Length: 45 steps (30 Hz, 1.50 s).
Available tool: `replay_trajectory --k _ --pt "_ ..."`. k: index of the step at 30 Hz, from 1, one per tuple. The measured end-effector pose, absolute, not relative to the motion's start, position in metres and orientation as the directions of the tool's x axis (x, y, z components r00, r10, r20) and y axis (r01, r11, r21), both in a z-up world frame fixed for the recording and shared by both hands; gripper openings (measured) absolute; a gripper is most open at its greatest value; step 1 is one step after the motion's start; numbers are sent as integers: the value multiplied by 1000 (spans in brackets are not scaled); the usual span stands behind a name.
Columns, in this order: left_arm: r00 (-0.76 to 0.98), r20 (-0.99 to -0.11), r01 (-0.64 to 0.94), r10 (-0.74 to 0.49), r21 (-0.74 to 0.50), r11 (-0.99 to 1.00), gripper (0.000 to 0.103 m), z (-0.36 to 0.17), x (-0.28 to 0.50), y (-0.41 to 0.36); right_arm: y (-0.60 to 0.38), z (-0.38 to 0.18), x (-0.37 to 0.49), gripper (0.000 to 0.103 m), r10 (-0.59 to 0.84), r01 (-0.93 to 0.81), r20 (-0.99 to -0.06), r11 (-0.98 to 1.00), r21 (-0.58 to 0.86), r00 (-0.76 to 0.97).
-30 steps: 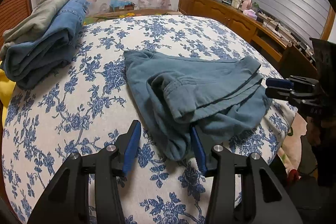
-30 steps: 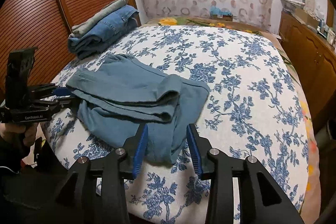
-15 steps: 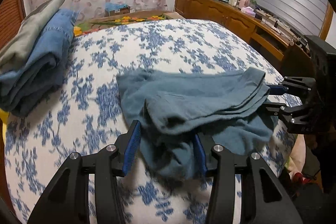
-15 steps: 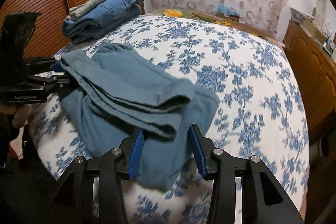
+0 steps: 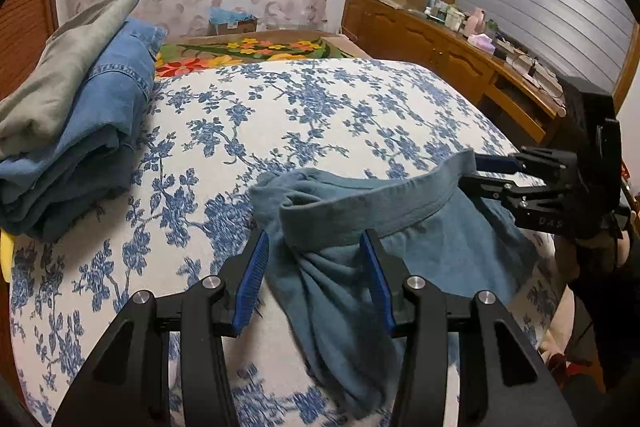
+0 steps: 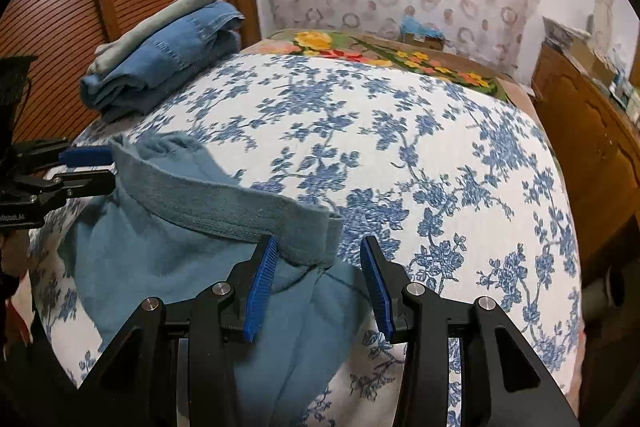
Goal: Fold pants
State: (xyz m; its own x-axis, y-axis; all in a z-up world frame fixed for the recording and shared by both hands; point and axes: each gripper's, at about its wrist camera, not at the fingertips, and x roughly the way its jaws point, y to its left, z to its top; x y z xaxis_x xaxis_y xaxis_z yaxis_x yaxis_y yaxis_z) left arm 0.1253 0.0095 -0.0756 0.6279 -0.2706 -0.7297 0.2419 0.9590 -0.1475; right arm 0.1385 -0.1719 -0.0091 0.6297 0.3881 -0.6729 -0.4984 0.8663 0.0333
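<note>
Readable text: the right gripper's body, seen from the left wrist view, carries pale letters that look like "DAS"; the left gripper's body, seen from the right wrist view, shows a partly cut-off label ending in "obot.AI". No other writing is legible.

Teal pants (image 5: 400, 227) lie at the near edge of the bed (image 5: 320, 115), on a white cover printed with blue flowers. The waistband (image 6: 224, 199) is lifted off the cover and stretched as a taut strip running left to right across both views; the rest of the cloth hangs and bunches below it toward the bed edge.

Left gripper (image 5: 316, 281): the two blue pads stand apart, with the left end of the waistband and gathered cloth between them. In the right wrist view this gripper (image 6: 86, 167) sits at the waistband's end, but whether it pinches the fabric there cannot be told.

Right gripper (image 6: 316, 287): pads likewise spread, with the right end of the waistband between them, cloth touching the left pad. In the left wrist view its fingers (image 5: 492, 163) reach to the other waistband end.

Far left on the bed, well apart from the teal pants: a folded stack, blue jeans (image 5: 100, 115) under grey-green pants (image 5: 64, 67).
</note>
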Motion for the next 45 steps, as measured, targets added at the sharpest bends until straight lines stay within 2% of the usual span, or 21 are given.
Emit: replay_trajectory --k 12,23,37,45 --pt "639 -743 188 -201 -103 977 49 -84 157 12 -186 -8 131 45 369 -437 -656 897 65 659" --pt "657 -712 214 -247 -138 967 48 -72 99 21 -212 -2 85 45 417 -448 -640 885 126 645" --pt "629 -702 267 -333 -208 941 21 -78 40 19 -222 -13 41 45 475 -473 -645 859 194 598" --pt "591 -734 275 -336 -209 939 20 -96 43 11 -219 -19 48 45 470 -473 -656 860 192 590"
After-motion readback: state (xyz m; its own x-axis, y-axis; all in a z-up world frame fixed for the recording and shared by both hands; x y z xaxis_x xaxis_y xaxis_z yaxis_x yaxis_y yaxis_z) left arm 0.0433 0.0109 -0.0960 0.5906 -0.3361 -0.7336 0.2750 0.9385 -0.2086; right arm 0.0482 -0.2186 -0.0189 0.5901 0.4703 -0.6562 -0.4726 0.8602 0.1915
